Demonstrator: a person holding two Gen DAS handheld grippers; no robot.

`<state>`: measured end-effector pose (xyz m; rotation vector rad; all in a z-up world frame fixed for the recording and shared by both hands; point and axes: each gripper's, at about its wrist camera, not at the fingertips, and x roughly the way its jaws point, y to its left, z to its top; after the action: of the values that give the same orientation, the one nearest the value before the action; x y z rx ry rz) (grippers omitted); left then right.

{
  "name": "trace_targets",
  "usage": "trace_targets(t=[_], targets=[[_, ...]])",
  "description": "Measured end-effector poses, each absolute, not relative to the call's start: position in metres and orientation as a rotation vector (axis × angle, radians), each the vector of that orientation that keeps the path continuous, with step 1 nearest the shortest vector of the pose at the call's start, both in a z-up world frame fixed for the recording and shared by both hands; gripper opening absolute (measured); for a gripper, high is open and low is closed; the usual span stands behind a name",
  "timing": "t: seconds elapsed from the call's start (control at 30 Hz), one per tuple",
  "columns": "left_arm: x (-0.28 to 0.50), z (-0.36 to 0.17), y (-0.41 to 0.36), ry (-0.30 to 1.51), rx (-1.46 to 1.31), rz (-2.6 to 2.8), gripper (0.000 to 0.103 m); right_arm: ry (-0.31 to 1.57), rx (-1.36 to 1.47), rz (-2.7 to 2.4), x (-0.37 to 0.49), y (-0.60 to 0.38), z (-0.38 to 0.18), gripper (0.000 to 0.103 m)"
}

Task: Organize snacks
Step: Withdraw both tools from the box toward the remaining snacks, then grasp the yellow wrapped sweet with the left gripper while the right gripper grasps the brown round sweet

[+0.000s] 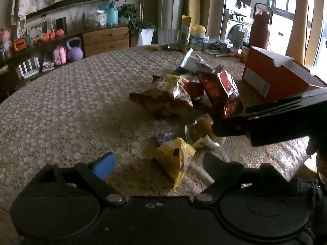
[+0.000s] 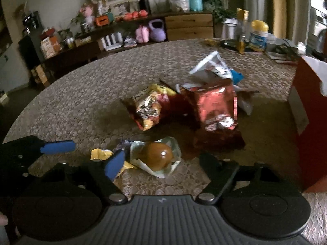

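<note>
Several snack packets lie on the lace-covered table (image 1: 61, 106). My left gripper (image 1: 157, 163) is open, its fingers either side of a yellow packet (image 1: 175, 159) close in front. My right gripper (image 2: 161, 163) is open around a clear packet with a brown bun (image 2: 157, 156); the bun packet also shows in the left wrist view (image 1: 201, 130), where the right gripper (image 1: 216, 128) comes in from the right. Beyond lie a red foil bag (image 2: 214, 106), a yellow-red bag (image 2: 149, 108) and a white-blue bag (image 2: 212, 65). An open orange box (image 1: 271, 77) stands at the right.
At the table's far edge stand a yellow-lidded canister (image 1: 197, 36), a tall yellow bag (image 1: 186, 32), a glass and a brown bottle (image 1: 259, 30). A sideboard (image 1: 106, 38) with a purple kettlebell stands behind. The left gripper shows in the right wrist view (image 2: 57, 147).
</note>
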<state>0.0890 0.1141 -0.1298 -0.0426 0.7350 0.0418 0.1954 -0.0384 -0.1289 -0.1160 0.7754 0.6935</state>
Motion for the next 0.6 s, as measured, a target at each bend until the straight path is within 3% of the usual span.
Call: trace_targets(t=[0.07,0.17,0.6], targets=[[0.091,-0.133,0.114,0.742,-0.048,0.034,0.082,0.776,-0.131,0.699,0.197,-0.033,-0.132,0.077],[0.092,-0.136,0.112,0.744,-0.053,0.028,0.075,0.795,-0.133,0.705,0.202,-0.028,-0.137,0.065],[0.102,-0.141,0.115,0.77,-0.132,-0.004,0.043,0.822,-0.149,0.695,0.209,-0.017,-0.151,0.059]])
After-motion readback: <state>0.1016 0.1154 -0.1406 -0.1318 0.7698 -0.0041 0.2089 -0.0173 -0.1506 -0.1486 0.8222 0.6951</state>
